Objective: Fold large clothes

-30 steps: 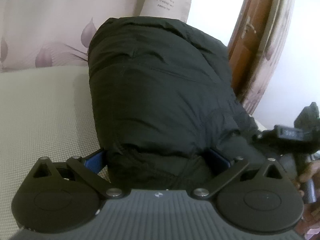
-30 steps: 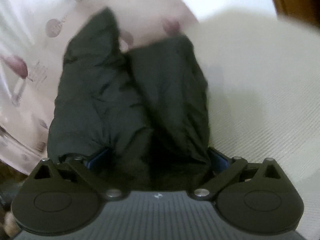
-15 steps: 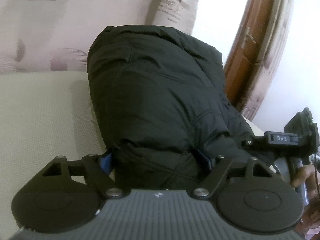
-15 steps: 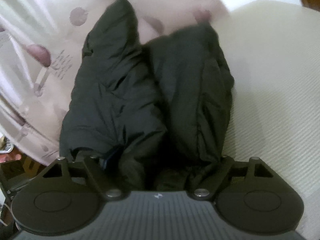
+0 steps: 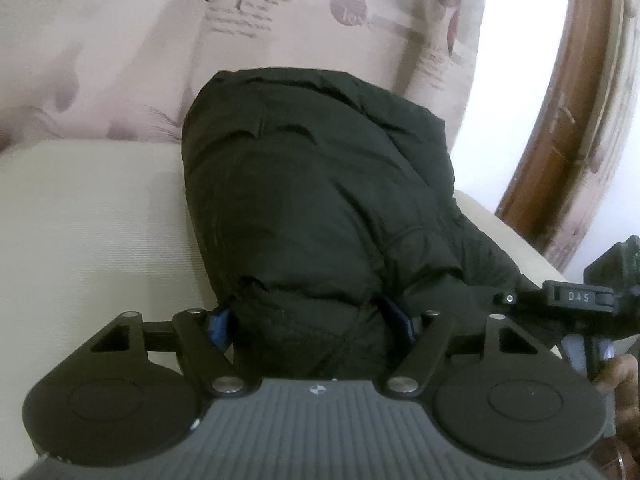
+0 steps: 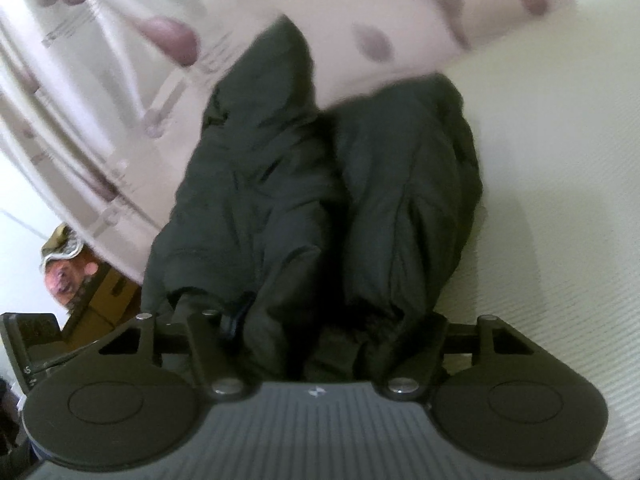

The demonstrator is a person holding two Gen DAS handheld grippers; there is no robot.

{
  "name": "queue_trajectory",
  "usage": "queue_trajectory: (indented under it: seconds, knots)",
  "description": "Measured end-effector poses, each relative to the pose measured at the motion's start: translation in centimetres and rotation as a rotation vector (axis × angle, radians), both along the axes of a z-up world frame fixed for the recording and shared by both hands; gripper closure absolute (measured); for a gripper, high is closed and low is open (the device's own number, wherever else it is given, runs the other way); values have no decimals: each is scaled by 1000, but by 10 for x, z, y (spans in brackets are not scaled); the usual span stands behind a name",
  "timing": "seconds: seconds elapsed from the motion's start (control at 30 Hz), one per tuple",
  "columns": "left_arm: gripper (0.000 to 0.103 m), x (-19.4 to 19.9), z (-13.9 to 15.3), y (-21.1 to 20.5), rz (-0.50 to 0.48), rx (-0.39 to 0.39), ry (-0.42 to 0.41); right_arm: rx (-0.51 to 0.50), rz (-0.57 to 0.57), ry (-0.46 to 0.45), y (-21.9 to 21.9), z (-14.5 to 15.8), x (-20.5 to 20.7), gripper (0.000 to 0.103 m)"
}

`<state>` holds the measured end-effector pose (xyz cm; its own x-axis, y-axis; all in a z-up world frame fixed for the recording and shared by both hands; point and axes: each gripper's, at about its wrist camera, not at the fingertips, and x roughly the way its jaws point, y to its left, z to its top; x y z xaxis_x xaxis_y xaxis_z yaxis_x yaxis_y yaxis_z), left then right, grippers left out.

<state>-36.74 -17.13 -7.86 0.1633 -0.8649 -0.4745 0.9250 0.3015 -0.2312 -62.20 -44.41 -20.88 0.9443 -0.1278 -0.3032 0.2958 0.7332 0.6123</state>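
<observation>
**Jacket gathered at both near corners, ready to be carried into a fold**

Jacket point(image 5: 320, 200), black and puffy, lies on the cream cushion point(image 5: 92, 220), its far end against the floral backrest point(image 5: 120, 60) and its near edge bunched under both tools. At the jacket's left side, the left gripper point(image 5: 312, 320) has just been closing; its blue pads point(image 5: 218, 326) now press into a thick roll of the jacket's near hem, so it grips that fabric. To the jacket's right, part of the other tool and the person's hand point(image 5: 624, 372) show at the edge of the left view. The right gripper point(image 6: 320, 320) has likewise just been closing, and two padded lobes of the jacket point(image 6: 320, 200) sit pinched between its fingers.

To fold well, both grips likely need all layers caught, not just the slippery shell, before any lift. Raising the two corners together and level should keep the near edge straight, and carrying it toward the backrest should lay one even fold. Trapped air may make the padding spring open, so pressing down before release seems wise.
</observation>
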Motion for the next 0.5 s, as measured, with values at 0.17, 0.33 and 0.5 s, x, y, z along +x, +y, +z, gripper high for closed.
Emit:
queue_trajectory:
  seconds: [0.17, 0.33, 0.5]
  knots:
    - [31, 2, -6, 28, 17, 15, -3, 14, 35, -1, 22, -11, 8, 40]
    - [18, -5, -12, 28, 47, 12, -56, 13, -9, 29, 23, -17, 10, 31]
    - [2, -15, -13, 29, 86, 2, -125, -22, -84, 53, 33, -13, 8, 13]
